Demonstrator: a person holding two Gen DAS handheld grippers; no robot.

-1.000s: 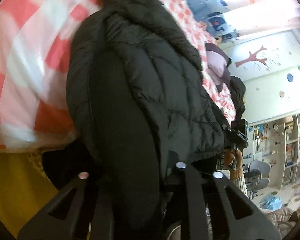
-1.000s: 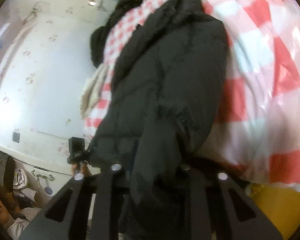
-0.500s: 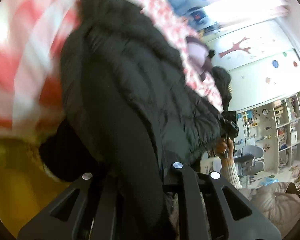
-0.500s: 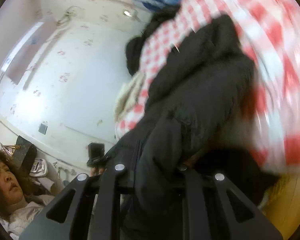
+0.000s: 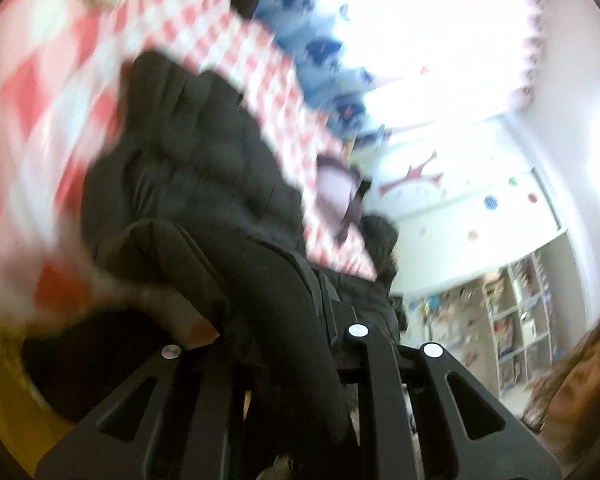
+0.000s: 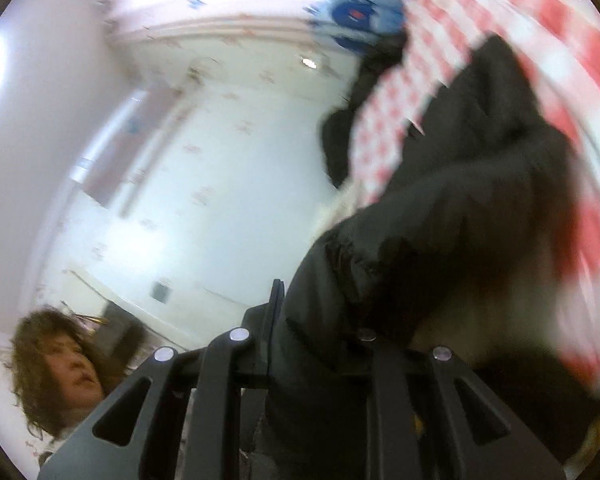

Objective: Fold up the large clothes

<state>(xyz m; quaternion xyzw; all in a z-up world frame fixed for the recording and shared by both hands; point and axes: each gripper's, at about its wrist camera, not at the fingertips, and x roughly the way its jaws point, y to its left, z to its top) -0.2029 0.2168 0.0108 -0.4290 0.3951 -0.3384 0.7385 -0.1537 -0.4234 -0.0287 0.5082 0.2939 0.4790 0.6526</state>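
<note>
The left tool point(image 5: 296, 360) is clamped on a fold of the black padded jacket point(image 5: 204, 168); the right tool point(image 6: 320, 344) also grips its dark fabric. The jacket runs away from both tools, its long axis forward, over the red-checked bed cover point(image 5: 52, 92); the held edge hangs between the two hands, so neither is clearly nearer.

Black jacket point(image 6: 440, 240) in right gripper point(image 6: 300, 344) (blurred)

Checked bedsheet point(image 5: 256, 60), shelves point(image 5: 512, 320), person point(image 6: 56, 364)
</note>
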